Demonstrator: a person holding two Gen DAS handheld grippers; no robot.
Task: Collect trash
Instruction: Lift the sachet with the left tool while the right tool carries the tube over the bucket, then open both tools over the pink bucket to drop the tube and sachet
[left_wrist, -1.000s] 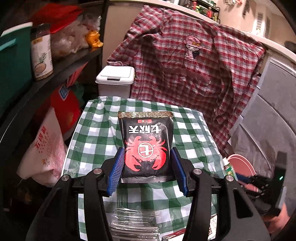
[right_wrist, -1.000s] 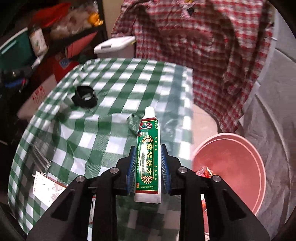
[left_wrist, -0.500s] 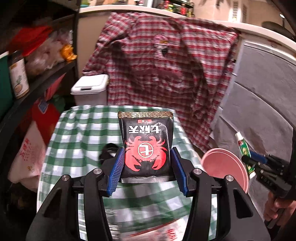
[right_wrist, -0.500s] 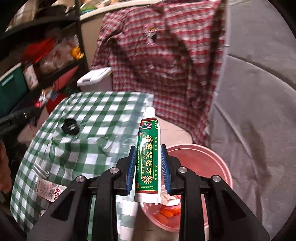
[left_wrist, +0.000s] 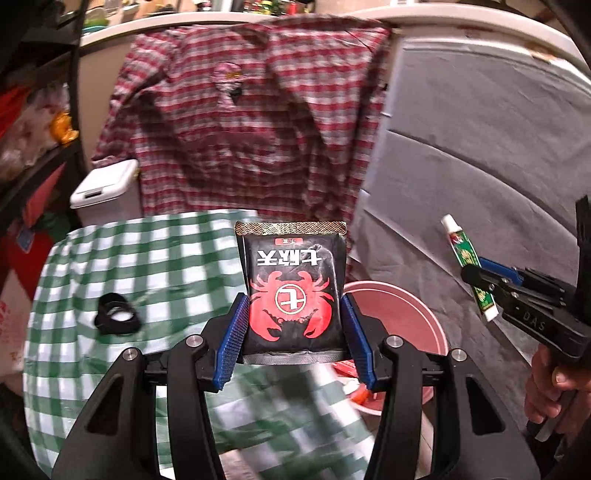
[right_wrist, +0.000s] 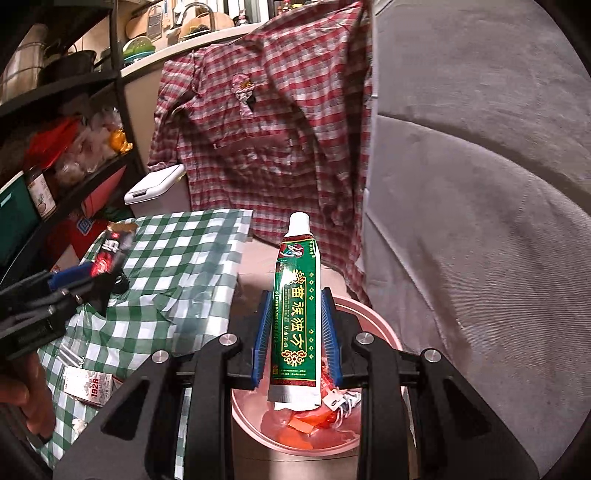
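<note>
Where blurred, checked tablecloth perhaps rumpled.

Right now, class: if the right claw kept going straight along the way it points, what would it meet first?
Probably the pink basin: the right claw, shut on the green tube, points down over its rim. Depth is unclear, so the floor beyond is possible.

right gripper | clamps green tube | above pink bin

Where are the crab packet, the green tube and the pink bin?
crab packet (left_wrist: 291, 295), left wrist view, red crab print
green tube (right_wrist: 295, 317), right wrist view, label middle
pink bin (left_wrist: 417, 314), left wrist view, inner wall
</note>
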